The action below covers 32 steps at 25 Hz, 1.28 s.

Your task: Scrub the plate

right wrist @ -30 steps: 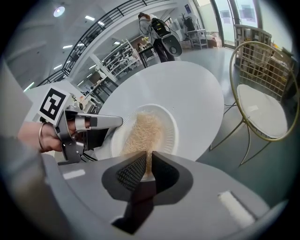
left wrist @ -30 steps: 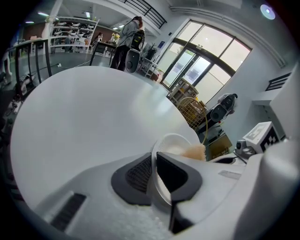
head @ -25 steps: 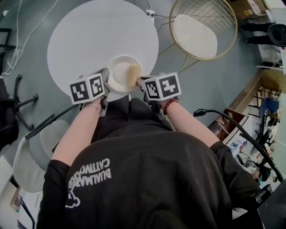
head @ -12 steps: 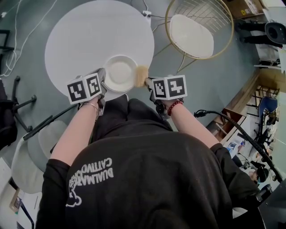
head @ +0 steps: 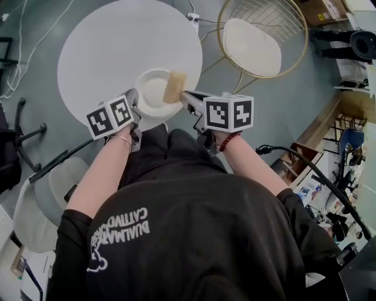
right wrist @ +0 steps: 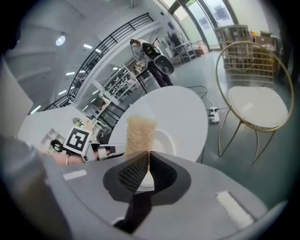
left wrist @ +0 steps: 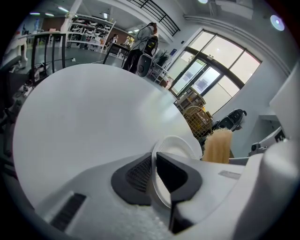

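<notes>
A white plate (head: 150,94) sits at the near edge of the round white table (head: 111,47). My left gripper (head: 134,106) is shut on the plate's near-left rim; in the left gripper view the rim (left wrist: 157,187) runs between the dark pads of that gripper (left wrist: 153,161). My right gripper (head: 183,97) is shut on a tan sponge (head: 174,86), held over the plate's right rim. In the right gripper view the sponge (right wrist: 139,133) stands up from that gripper (right wrist: 148,157), in front of the plate (right wrist: 165,140). From the left gripper's side, the sponge (left wrist: 217,146) shows to the right of the plate (left wrist: 177,146).
A gold wire chair (head: 261,41) with a white cushion stands right of the table. A power strip (head: 192,16) and cables lie on the floor behind it. A grey chair (head: 47,194) is at my lower left. A person (left wrist: 140,40) stands far off.
The right gripper slid the sponge off the plate's middle to the right, then rose and came back over the plate's right rim. The left gripper kept hold of the rim.
</notes>
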Available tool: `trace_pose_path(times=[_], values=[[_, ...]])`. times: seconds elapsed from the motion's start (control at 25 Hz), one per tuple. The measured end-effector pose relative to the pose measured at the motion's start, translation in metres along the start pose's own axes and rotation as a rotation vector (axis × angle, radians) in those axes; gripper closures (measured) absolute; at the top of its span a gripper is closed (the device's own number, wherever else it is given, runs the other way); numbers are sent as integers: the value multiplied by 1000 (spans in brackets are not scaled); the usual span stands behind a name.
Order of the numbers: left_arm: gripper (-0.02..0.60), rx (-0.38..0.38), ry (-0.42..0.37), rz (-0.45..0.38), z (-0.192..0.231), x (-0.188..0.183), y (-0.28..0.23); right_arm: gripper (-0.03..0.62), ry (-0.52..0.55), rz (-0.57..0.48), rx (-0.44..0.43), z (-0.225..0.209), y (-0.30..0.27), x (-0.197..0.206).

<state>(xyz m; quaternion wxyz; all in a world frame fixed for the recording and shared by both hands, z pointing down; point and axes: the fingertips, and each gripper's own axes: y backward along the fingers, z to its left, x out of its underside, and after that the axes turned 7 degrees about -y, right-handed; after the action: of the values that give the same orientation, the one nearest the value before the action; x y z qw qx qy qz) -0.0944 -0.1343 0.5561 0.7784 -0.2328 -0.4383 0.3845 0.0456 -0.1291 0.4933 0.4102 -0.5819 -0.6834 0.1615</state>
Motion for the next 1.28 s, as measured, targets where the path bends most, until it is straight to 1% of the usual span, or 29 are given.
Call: trace_pose_path(times=[0.08,0.2,0.44,0.56,0.64,0.8,0.92,1.04,1.28], values=[[548,-4,21,-7,-1,1,0,572,-5,76,-54,15,-17,14],[548,-4,57,-14,0,2,1,572,12,183,-66,25,-40,37],[548,-5,68,-17,1,1,1,572,29,250,-68,38,-72,53],[548,1,66,-12,1,2,1,571,100,283,-35,34,-78,60],[548,7,62,-8,2,2,1,571,131,295,-15,30,-79,61],[548,19,70,-1,2,3,1,571,136,306,18,22,-75,63],[549,29,77,3,2,1,-1,572,147,305,58,12,-72,62],[549,32,69,6,2,2,-3,583,167,299,89,2,-68,63],[549,39,52,19,-1,5,-2,585,134,281,131,-11,-53,63]])
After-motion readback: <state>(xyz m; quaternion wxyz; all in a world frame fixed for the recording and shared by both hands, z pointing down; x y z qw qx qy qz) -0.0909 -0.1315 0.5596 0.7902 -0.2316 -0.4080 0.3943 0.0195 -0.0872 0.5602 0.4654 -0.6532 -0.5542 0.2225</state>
